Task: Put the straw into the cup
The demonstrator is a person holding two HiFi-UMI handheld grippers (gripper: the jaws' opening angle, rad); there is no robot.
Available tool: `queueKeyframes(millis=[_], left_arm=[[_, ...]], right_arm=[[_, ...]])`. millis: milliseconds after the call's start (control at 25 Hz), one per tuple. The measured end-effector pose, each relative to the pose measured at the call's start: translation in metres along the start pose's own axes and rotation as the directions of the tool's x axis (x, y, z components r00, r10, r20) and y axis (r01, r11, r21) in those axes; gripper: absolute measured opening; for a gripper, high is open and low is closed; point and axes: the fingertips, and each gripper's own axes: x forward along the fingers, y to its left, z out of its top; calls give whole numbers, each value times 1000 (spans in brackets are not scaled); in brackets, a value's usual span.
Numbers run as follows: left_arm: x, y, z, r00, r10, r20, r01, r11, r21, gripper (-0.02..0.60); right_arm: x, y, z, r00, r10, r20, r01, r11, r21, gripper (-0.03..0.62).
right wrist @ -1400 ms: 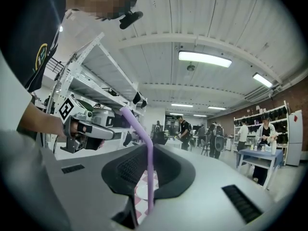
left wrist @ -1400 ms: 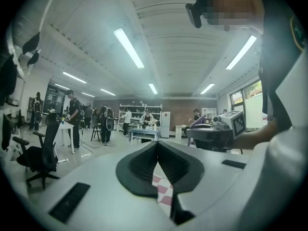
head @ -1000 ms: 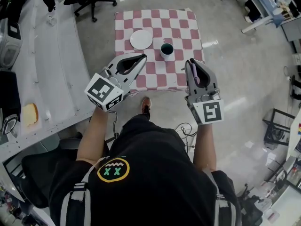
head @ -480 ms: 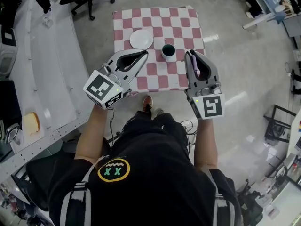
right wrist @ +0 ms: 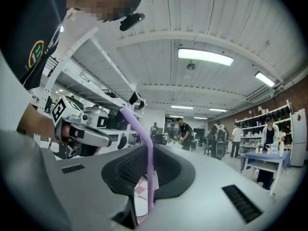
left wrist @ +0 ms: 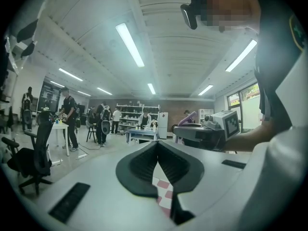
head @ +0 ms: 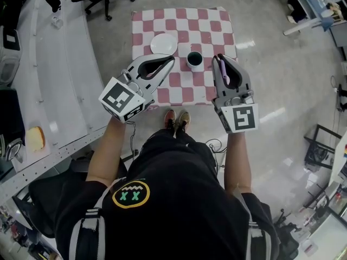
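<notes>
- Pinches a purple straw [right wrist: 150,177] between the jaws of the right gripper [right wrist: 148,147]; pads pressed on the straw's lower part, nothing else between them.
- From that grip, rises past the jaw tips and bends at the top toward the left gripper's side, as seen in the right gripper view.
- In the head view, shows the same straw [head: 222,72] lying along the gap of the right gripper [head: 219,59], with its marker cube [head: 240,118] nearest the person.
- Holds the left gripper [left wrist: 157,144] with jaws pressed together at the tips; only an oval gap behind the tips, and nothing in it.
- Points both grippers level, away from the person, tips over the near part of the checked tablecloth [head: 184,21]; left gripper [head: 171,59] and right gripper well apart, side by side.
- Places the white cup [head: 194,60] upright on the cloth, between the two sets of tips, just beside and to the left of the right gripper's tips; dark inside, and whether liquid or shadow cannot be told.
- Puts the white plate [head: 164,44] ahead of the left gripper's tips, near the cup but not touching it.
- Straw not yet in the cup.
- Beyond the left gripper in its own view: standing people and shelves, far off.
</notes>
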Motion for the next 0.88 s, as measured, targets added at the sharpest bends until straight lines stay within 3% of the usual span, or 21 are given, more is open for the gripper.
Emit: queueKeyframes(millis=[600,880], left_arm=[[16,-1,-10,999,40,-27,-40,999,3,17],[23,0,-14,998,50,-29,-50,999,2,17]], right_arm=[[34,-21,-39,998,27,49,-30,998,58,58],[47,-26,-78,999,35,8,-36,997,62,57]])
